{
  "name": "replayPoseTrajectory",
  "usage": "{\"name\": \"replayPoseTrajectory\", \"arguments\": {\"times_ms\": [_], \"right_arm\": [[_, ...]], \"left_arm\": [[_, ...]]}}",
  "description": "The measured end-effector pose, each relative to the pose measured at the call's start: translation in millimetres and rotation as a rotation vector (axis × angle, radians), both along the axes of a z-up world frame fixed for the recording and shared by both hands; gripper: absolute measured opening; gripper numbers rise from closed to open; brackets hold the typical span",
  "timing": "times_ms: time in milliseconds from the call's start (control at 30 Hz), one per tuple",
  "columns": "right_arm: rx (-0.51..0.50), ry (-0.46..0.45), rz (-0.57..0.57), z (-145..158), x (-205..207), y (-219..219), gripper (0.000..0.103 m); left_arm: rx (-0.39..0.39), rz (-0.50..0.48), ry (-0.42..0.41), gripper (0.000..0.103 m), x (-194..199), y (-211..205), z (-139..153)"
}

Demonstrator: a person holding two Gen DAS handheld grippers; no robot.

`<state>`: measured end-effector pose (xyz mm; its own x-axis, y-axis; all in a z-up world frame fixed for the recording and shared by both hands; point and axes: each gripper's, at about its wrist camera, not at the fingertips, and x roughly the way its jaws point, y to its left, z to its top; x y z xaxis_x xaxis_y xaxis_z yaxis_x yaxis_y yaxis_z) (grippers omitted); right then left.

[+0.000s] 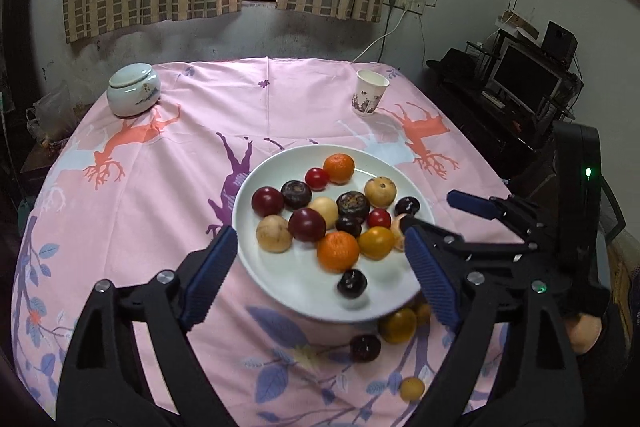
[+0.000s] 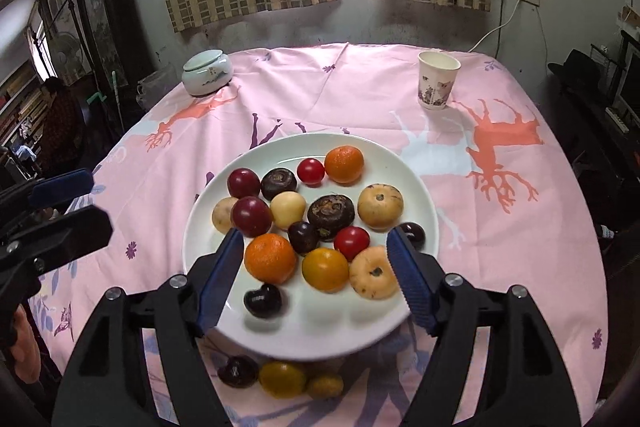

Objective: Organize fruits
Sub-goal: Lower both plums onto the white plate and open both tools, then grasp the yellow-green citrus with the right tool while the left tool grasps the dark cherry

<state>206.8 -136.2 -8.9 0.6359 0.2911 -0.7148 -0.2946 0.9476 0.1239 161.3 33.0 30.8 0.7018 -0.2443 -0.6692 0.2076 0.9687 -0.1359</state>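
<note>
White plate [image 2: 416, 183]: porcelain, on the pink tablecloth [image 2: 360, 95], carrying most of the fruit.
Fruit on plate: two oranges, plums, cherry tomatoes, pale round fruits, and a dark cherry [image 2: 263, 300] alone near the front rim.
Fruit off plate: a dark cherry [image 2: 237, 371], a yellow fruit [image 2: 282, 379] and a smaller yellow one [image 2: 325, 386] lie on the cloth just beside the front rim.
Progress: judged mostly done; three pieces left to gather.
Left gripper [image 1: 320, 263]: tilted downward over the plate's near edge, jaws spread wide, nothing between the pads.
Right gripper [image 2: 316, 277]: angled down likewise, jaws parted, pads clear of the fruit beneath.
Background: lidded ceramic jar [image 2: 207, 71] and paper cup [image 2: 437, 79], well apart.
</note>
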Motion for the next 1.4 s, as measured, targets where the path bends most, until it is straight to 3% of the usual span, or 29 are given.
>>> {"name": "replayPoseTrajectory", "arguments": {"times_ms": [100,200,300,433,633,700,733,767,1033,1200,1400], "right_arm": [[-0.019,-0.022,-0.025,0.9,-39.9,-13.0,0.083],[-0.013,-0.049,-0.024,-8.7,-87.8,-25.3,0.083],[-0.023,-0.037,-0.032,-26.7,-123.0,-32.7,0.083],[-0.033,0.037,-0.027,-50.3,-140.2,-33.4,0.083],[-0.081,-0.017,0.087,-53.2,-125.3,-5.5,0.083],[-0.107,0.002,0.12,-59.4,-108.6,5.6,0.065],[-0.114,0.028,0.135,-63.6,-99.9,10.3,0.05],[-0.119,0.054,0.144,-68.8,-90.9,14.5,0.045],[-0.157,0.091,0.154,-78.2,-62.2,29.2,0.046],[-0.305,0.147,0.178,-79.6,-57.5,54.7,0.046],[-0.397,0.229,0.167,-80.9,-51.8,61.5,0.046]], "left_arm": [[0.031,0.026,-0.032,0.091,-43.6,6.3,-8.5],[0.059,0.079,-0.057,0.092,-80.5,14.3,-24.5],[0.039,0.107,-0.03,0.092,-103.7,24.0,-43.1],[0.029,0.103,0.024,0.092,-119.4,27.7,-64.0],[0.048,0.115,0.059,0.092,-130.1,28.8,-77.4],[0.042,0.121,0.069,0.092,-130.5,31.9,-79.5],[0.039,0.121,0.072,0.092,-131.1,33.2,-80.4],[0.04,0.12,0.073,0.092,-130.9,33.7,-81.1],[0.031,0.119,0.07,0.092,-125.1,40.1,-81.6],[0.033,0.109,0.087,0.092,-119.4,37.6,-85.5],[0.011,0.116,0.084,0.092,-118.0,44.3,-83.5]]}}
